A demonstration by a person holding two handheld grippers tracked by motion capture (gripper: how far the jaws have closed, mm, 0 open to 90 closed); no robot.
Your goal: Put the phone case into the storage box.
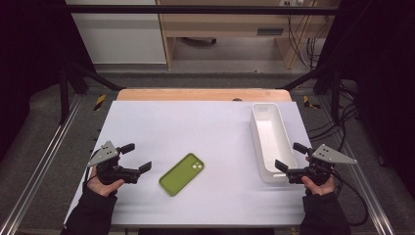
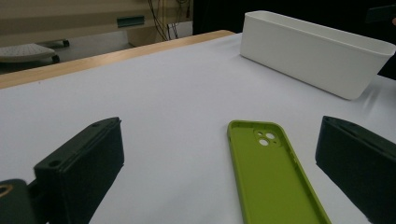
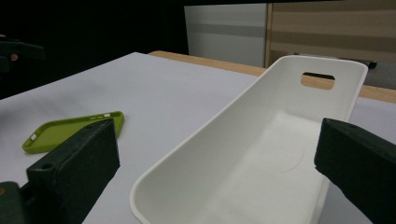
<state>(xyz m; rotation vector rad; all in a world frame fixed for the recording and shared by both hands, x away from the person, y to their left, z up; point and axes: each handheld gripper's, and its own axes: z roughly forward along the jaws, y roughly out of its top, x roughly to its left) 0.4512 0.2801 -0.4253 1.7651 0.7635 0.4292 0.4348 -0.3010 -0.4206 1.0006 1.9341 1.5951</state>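
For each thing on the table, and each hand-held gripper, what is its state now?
Phone case: lying flat, hollow side up, untouched.
Bin: upright, empty.
Left hand-held gripper: open, holding nothing, beside the case.
Right hand-held gripper: open, holding nothing, at the bin's near end.

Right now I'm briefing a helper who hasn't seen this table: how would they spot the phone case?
On the white table, look between the two grippers, left of the long white bin. The phone case lies flat there, hollow side up, the only green thing.
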